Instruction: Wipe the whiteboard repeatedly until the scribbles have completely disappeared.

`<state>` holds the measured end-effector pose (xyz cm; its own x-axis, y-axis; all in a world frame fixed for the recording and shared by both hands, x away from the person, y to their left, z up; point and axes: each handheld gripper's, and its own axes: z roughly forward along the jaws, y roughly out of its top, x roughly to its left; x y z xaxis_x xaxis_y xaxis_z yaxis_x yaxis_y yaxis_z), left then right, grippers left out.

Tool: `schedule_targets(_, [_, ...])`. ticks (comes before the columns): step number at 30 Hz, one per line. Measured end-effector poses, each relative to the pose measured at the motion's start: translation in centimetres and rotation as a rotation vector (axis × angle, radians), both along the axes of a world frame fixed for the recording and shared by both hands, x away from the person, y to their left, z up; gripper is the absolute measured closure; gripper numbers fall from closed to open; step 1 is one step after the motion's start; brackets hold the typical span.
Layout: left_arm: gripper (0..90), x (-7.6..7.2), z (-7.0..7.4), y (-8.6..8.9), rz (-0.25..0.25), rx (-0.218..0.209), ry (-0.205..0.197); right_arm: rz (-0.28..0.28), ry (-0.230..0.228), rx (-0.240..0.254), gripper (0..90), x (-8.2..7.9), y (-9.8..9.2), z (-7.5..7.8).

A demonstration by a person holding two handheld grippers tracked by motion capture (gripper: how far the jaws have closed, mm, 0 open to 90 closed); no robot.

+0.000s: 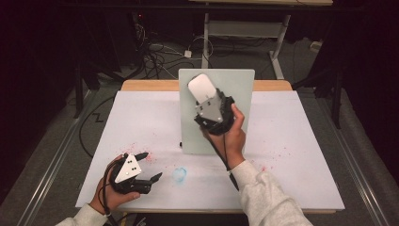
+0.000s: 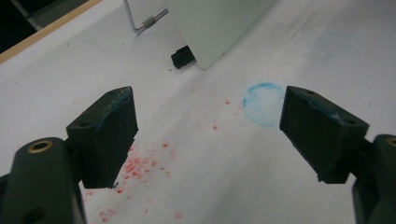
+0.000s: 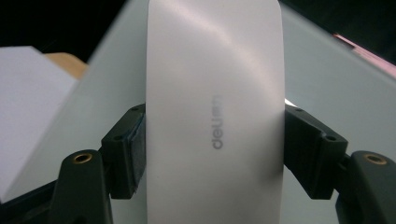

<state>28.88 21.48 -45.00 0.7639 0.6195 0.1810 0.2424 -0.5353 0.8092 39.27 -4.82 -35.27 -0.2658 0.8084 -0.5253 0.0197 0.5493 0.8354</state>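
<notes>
The right gripper [image 1: 207,101] has its jaws clamped on a smooth white oblong block [image 3: 215,107] against the upright pale-green board [image 1: 240,84]; the left gripper [image 2: 208,133] rests over the white tabletop [image 1: 291,141], jaws wide, empty.

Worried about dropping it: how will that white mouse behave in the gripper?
The white mouse looks glossy and curved, so probably slippery. It seems rigid: the right gripper pinches its sides without visible denting. Likely light for its size.
</notes>
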Motion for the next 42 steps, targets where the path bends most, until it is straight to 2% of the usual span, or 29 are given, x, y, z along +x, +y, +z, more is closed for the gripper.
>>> schedule_targets(5, [18.4,-0.1,0.1,0.1,-0.002,0.002,-0.003,0.027,-0.007,-0.072,31.2,-0.7,1.7,-1.9])
schedule_targets(8, [18.4,0.0,0.0,0.1,-0.002,-0.001,-0.001,0.039,0.000,-0.074,31.2,-0.6,1.5,-1.7])
schedule_targets(10, [18.4,0.0,0.0,0.0,-0.002,0.000,-0.001,0.025,-0.009,-0.072,31.2,-0.5,1.2,-1.4])
schedule_targets(18, [18.4,0.0,0.0,0.0,-0.001,0.001,0.003,-0.049,-0.029,0.038,31.2,0.5,-2.0,1.2])
schedule_targets(22, [18.4,0.0,0.0,0.0,-0.001,0.001,0.001,-0.053,-0.023,0.080,31.2,0.6,-2.8,1.5])
schedule_targets(25, [18.4,0.0,0.0,0.0,-0.003,0.005,0.003,-0.039,-0.013,0.066,31.2,0.4,-2.4,1.0])
schedule_targets(28, [18.4,0.0,0.0,0.0,-0.002,0.007,0.002,-0.031,-0.017,0.013,31.2,-0.1,-1.7,-0.3])
schedule_targets(32, [18.4,0.0,0.0,0.0,0.002,0.003,0.000,0.007,0.025,-0.008,31.2,-1.0,-0.8,-2.2])
schedule_targets(34, [18.4,0.0,0.0,-0.1,-0.002,0.005,-0.003,0.011,0.024,-0.038,31.2,-1.3,0.0,-3.0])
schedule_targets(36, [18.4,-0.1,0.0,-0.1,-0.004,0.004,-0.006,0.021,0.026,-0.052,31.2,-1.3,0.6,-3.2])
schedule_targets(38, [18.4,0.0,0.0,0.0,-0.002,-0.001,-0.005,0.029,0.030,-0.048,31.2,-1.1,0.7,-2.7])
schedule_targets(42, [18.4,0.0,0.0,0.2,-0.003,0.000,-0.002,0.016,0.021,0.006,31.2,-0.3,0.5,-0.3])
